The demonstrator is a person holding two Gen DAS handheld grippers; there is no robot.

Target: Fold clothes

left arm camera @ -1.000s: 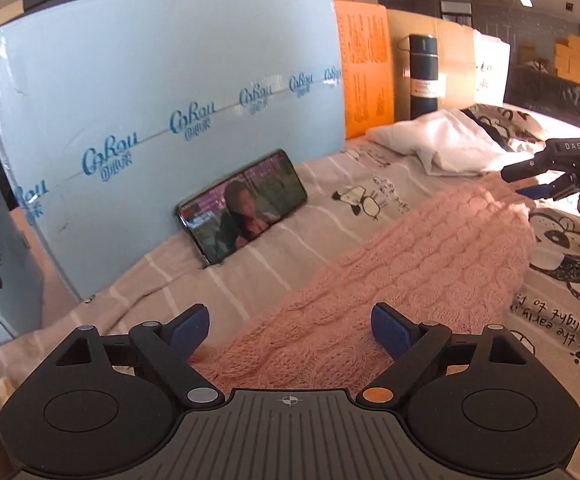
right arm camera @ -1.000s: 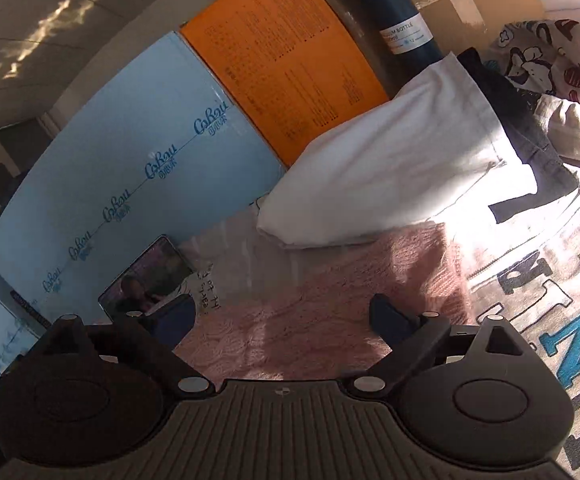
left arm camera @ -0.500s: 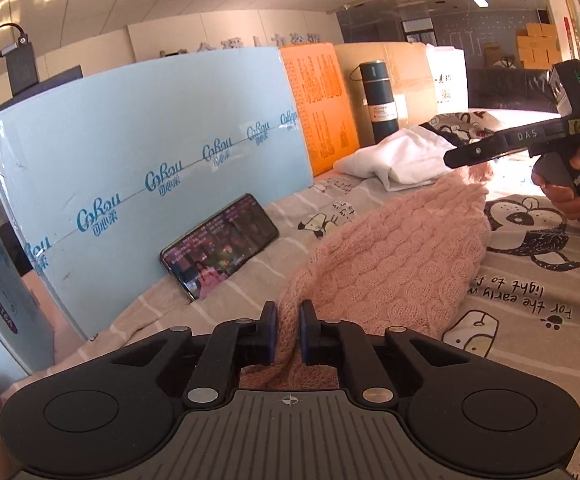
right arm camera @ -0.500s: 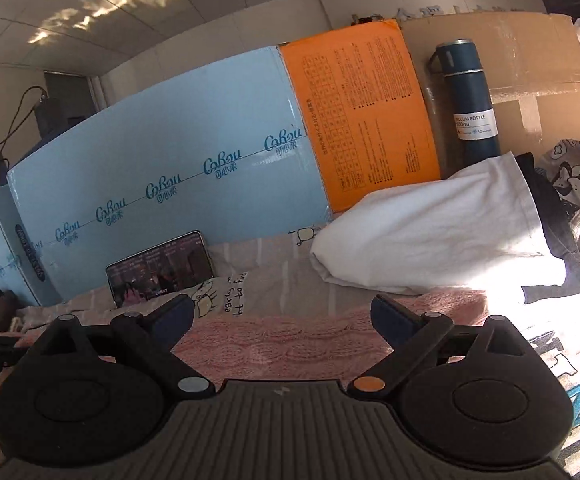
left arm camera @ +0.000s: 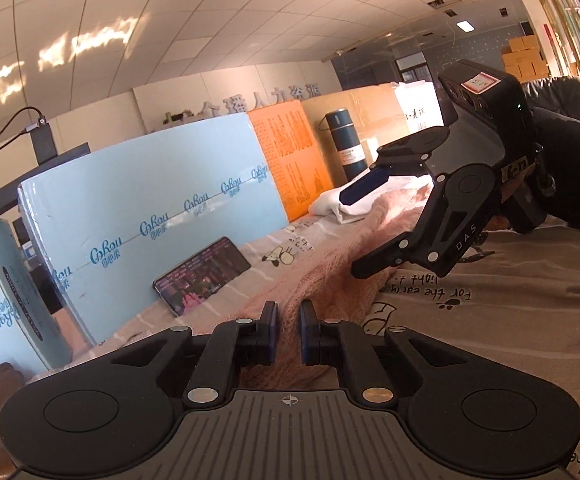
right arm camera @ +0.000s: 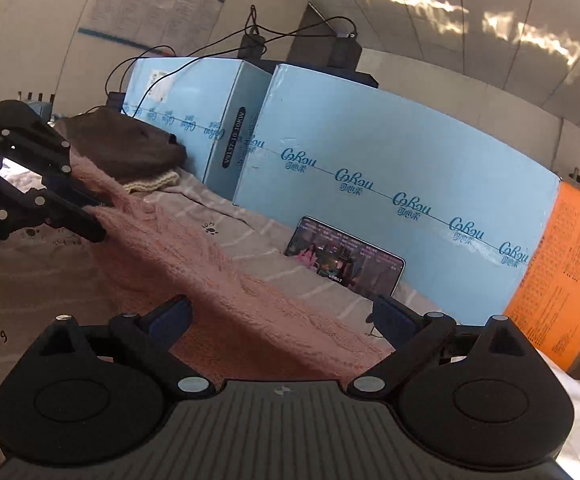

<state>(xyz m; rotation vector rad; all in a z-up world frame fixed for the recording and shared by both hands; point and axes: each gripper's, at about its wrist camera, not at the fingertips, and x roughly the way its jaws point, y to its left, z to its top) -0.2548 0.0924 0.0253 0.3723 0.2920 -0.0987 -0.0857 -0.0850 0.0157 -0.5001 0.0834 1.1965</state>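
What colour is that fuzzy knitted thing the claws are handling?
Soft pink, with a cable-knit texture; the sweater shows best in the right wrist view.

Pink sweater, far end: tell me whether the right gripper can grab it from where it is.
Probably yes. The right gripper is open, and the pink sweater lies between its fingers with nothing on top. The left gripper is already shut on the other end, well apart.

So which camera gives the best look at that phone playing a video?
The right wrist view: the phone leans against the blue board, its whole screen in sight. The left wrist view shows it too, more slanted.
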